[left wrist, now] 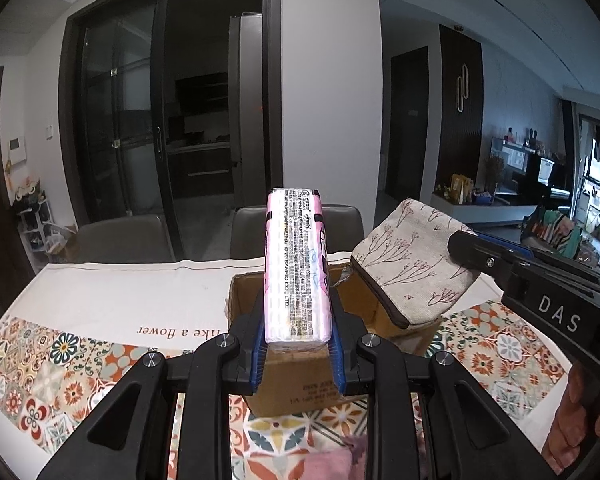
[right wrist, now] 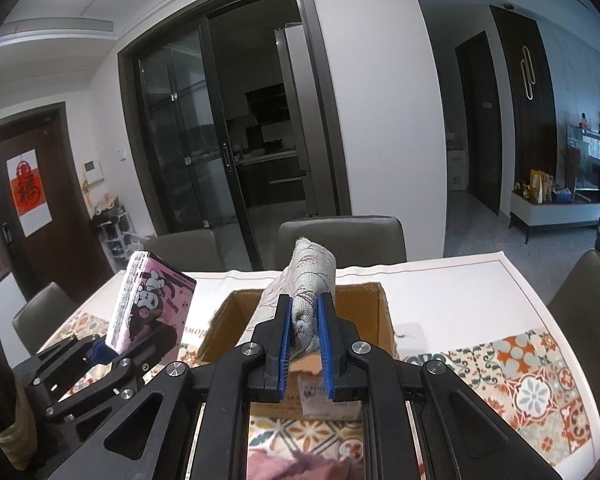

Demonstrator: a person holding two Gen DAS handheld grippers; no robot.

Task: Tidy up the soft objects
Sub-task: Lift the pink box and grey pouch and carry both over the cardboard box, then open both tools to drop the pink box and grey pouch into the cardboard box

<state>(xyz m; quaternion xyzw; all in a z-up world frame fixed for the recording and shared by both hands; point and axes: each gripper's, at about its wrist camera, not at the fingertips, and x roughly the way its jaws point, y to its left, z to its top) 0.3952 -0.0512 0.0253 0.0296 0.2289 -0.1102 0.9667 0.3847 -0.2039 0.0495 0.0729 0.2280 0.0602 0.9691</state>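
Table (left wrist: 120,292): we see it covered by a white cloth with a patterned tile border; grey chairs stand at its far side, toward 12 o'clock.
Cardboard box (right wrist: 374,320): it stands open in the middle of the table, directly ahead of both grippers. What we can see of the inside looks bare, but most of it is hidden, so we cannot say if something is already stored.
Fabric pouch (left wrist: 414,264): the beige pouch with a twig print hangs over the box's rim at about 2 o'clock from the left camera. Our right gripper (right wrist: 304,332) is clamped on its lower end, above the box opening.
Pink tissue pack (left wrist: 298,276): it stands upright between the blue pads of our left gripper (left wrist: 298,344), which squeezes it firmly. In the right view the pack is at 10 o'clock, left of the box and not yet over it.
Pink cloth (right wrist: 300,466): a soft piece lies on the table at 6 o'clock, near us, untouched.
Progress: we judge the task to be in the middle. Two items are lifted but not released, and the cloth waits.
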